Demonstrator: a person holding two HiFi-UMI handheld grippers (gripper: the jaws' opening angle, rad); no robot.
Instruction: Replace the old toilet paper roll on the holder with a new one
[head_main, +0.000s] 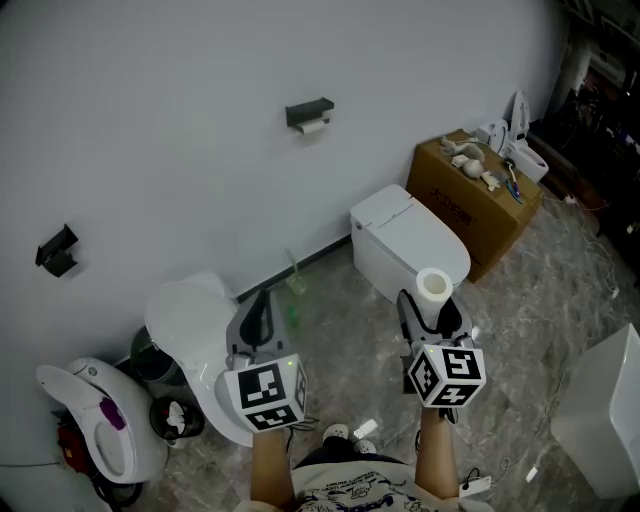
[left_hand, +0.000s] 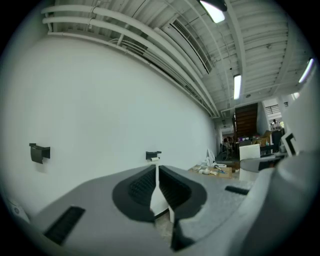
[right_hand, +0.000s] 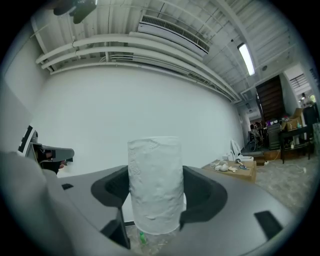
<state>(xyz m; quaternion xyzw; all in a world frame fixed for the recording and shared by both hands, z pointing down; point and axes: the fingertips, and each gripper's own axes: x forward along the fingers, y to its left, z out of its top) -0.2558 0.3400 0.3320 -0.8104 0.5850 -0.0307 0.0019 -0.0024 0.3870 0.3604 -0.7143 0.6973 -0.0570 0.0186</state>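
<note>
White roll (right_hand: 154, 172) is clamped in the right gripper (right_hand: 155, 195); left gripper (left_hand: 158, 187), per its own view, closed, seemingly empty.

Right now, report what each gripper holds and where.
The right gripper clamps the toilet paper roll, upright, by its curved sides. The left gripper is shut on nothing.

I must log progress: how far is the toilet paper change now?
Done: the right gripper clamps the new roll upright. In hand: nothing else; the left gripper is shut, empty. Left: the old roll hangs on the wall holder; remove it, then fit the new one.
</note>
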